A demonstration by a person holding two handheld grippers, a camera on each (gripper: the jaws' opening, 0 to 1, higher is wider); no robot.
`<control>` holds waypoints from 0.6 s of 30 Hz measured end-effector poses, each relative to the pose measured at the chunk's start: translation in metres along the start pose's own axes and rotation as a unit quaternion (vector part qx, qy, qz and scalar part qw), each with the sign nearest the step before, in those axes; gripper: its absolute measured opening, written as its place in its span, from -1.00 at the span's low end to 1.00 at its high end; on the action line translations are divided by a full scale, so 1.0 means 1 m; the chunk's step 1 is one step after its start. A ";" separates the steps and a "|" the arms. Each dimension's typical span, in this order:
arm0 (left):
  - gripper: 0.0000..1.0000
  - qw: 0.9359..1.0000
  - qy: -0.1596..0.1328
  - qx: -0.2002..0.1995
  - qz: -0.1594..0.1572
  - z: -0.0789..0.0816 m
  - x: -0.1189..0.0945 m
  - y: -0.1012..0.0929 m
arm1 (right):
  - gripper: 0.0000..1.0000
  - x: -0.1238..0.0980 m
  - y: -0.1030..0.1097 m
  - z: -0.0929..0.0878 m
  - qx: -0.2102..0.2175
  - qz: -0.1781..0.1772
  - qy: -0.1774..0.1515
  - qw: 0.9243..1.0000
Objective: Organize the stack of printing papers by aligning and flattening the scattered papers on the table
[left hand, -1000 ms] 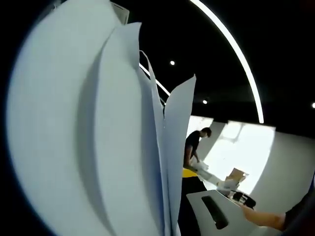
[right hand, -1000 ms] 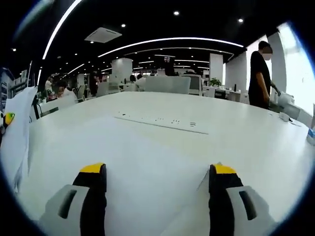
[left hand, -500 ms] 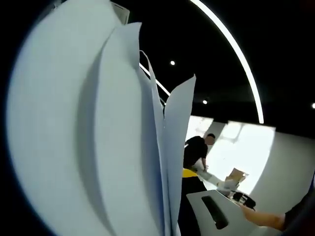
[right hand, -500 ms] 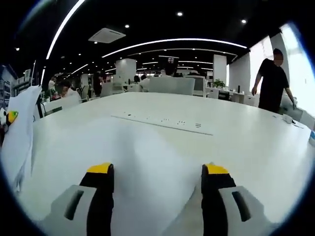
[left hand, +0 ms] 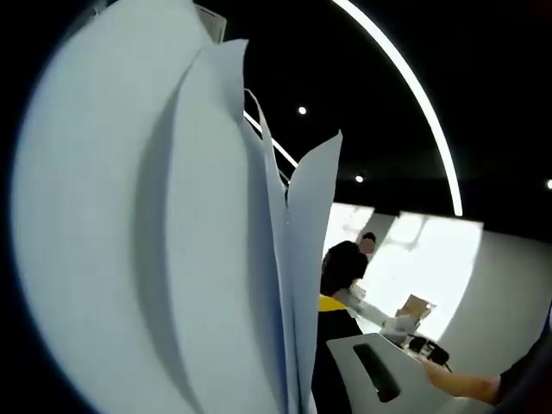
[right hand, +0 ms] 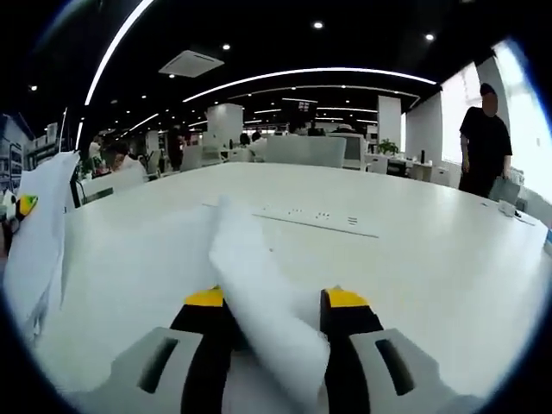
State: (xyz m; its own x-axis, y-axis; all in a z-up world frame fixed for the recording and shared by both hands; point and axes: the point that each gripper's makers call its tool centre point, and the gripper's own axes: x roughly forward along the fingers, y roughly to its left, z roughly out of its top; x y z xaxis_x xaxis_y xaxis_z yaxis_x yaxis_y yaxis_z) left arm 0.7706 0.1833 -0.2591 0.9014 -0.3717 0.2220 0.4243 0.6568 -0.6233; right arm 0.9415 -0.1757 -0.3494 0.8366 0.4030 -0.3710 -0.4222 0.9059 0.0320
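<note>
Paper is split between the two grippers rather than gathered in one neat pile. In the left gripper view a bunch of white sheets (left hand: 172,259) stands upright right in front of the lens, its edges fanned apart and uneven, so that bunch is neither aligned nor flattened; the same bunch shows at the left edge of the right gripper view (right hand: 39,233), lifted off the white table (right hand: 414,250). I cannot tell how the left gripper's jaws stand, since the sheets hide them, though the upright paper suggests they are clamped on it. The right gripper (right hand: 269,302) has its yellow-tipped jaws drawn close around a single sheet (right hand: 259,293), which buckles up between them into a raised fold while the rest of it lies on the tabletop. By my judgement the task is in its collecting stage: loose sheets are being picked up, and the squaring of edges and pressing flat are not yet done. What remains is to bring this sheet to the held bunch, tap the edges even and lay the pile down flat. A long strip of sockets (right hand: 302,220) runs across the table farther back, and a person in dark clothes (right hand: 485,142) stands at the far right near bright windows.
</note>
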 end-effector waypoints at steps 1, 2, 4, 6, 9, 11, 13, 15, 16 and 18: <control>-0.87 1.000 0.000 0.000 0.000 0.000 0.000 0.000 | -0.35 -0.002 0.001 0.000 0.005 0.000 -0.002 1.000; -0.87 1.000 0.000 0.000 0.000 0.000 0.000 0.000 | -0.38 -0.003 0.000 0.002 0.017 0.002 -0.005 1.000; -0.87 1.000 0.000 0.000 0.000 0.000 0.000 0.001 | -0.43 -0.004 -0.002 0.004 0.039 0.006 -0.009 0.999; -0.87 1.000 0.000 0.000 0.000 0.000 0.000 0.000 | -0.45 -0.006 0.000 0.005 0.040 0.007 -0.010 0.999; -0.87 1.000 0.000 0.000 0.000 0.000 0.000 0.000 | -0.51 -0.009 0.002 0.008 0.048 0.007 -0.017 0.999; -0.87 1.000 0.000 0.000 0.000 0.000 0.000 0.000 | -0.58 -0.012 0.000 0.015 0.071 0.010 -0.035 0.997; -0.87 1.000 0.000 0.000 0.000 0.000 0.000 0.001 | -0.75 -0.016 -0.002 0.019 0.086 0.015 -0.047 0.995; -0.87 1.000 0.001 0.002 0.000 0.000 0.000 0.000 | -0.87 -0.018 -0.006 0.019 0.093 0.014 -0.048 0.994; -0.87 1.000 0.001 0.002 0.000 0.000 0.000 0.000 | -0.87 -0.018 -0.007 0.020 0.098 0.012 -0.053 0.994; -0.87 1.000 0.002 0.004 0.000 0.000 0.001 0.000 | -0.90 -0.018 -0.007 0.021 0.105 0.017 -0.055 0.993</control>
State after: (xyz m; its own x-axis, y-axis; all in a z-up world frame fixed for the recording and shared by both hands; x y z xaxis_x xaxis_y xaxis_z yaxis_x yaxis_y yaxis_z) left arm 0.7714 0.1831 -0.2595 0.9014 -0.3742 0.2180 0.4243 0.6623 -0.6175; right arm 0.9369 -0.1869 -0.3238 0.8613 0.4350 -0.2626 -0.3785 0.8940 0.2396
